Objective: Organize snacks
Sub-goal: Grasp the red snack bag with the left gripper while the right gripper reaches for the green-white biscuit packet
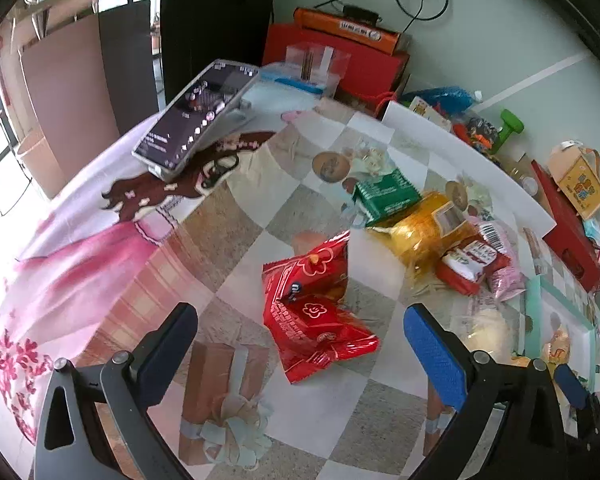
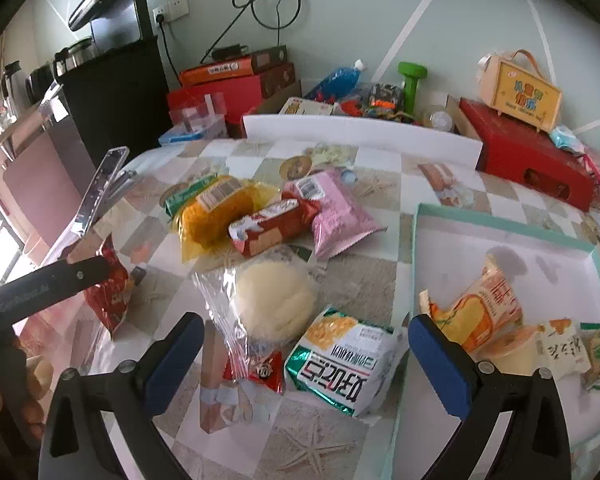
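Observation:
My left gripper (image 1: 300, 344) is open and empty, with a red snack bag (image 1: 314, 306) lying on the table between and just beyond its fingers. My right gripper (image 2: 306, 350) is open and empty above a clear-wrapped round pastry (image 2: 274, 300) and a green-and-white snack pack (image 2: 342, 364). A small red packet (image 2: 266, 372) lies under the pastry wrapper. Further back lie a yellow bag (image 2: 216, 216), a red-white biscuit pack (image 2: 270, 228), a pink bag (image 2: 338, 212) and a green pack (image 1: 384, 196). A teal-rimmed white tray (image 2: 500, 232) at right holds an orange bread pack (image 2: 484, 312) and small packets (image 2: 564, 350).
A phone on a stand (image 1: 196, 120) stands at the table's far left. A white board (image 2: 360, 134), red boxes (image 2: 528, 156), a yellow toy case (image 2: 524, 92) and a green dumbbell (image 2: 412, 80) line the back. The left gripper's arm (image 2: 40, 288) shows at the left in the right wrist view.

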A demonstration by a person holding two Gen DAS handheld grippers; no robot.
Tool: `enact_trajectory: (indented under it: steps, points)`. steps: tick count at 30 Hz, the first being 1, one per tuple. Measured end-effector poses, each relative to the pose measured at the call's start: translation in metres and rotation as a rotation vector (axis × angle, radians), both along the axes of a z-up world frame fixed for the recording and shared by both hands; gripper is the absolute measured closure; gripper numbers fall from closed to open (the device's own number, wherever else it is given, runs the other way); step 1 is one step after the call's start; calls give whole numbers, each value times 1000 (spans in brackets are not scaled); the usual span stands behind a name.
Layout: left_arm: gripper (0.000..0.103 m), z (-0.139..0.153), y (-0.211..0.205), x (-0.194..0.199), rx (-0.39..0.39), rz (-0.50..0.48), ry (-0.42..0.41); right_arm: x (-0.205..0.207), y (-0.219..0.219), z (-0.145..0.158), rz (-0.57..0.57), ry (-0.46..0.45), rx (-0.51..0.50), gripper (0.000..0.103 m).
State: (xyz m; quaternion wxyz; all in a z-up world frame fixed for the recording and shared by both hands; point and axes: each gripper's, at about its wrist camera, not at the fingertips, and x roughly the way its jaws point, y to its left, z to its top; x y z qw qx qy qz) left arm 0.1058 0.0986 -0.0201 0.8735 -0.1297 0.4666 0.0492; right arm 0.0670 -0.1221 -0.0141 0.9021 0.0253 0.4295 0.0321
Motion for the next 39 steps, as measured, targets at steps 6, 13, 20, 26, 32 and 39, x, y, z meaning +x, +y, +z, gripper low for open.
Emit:
enact_trajectory:
  steps: [6,13,20,26,32,39]
  points:
    - [1,-14,3,10,-18,10,23,3,-3,-8,8,11,14,0]
    - [22,-26,6,17,-42,27,27,8,-5,-15,33,17,31,6]
    - [51,-30,-3,17,-32,-17,48,4,-1,-19,75,48,45,12]
    - [52,-30,-15,15,-27,-69,60,0,3,-21,94,55,19,19]
    - [52,-30,-43,11,-23,-169,72,-3,2,-20,121,65,40,24]
    - [52,-31,-63,7,4,-217,83,-7,-3,-18,140,79,86,24]
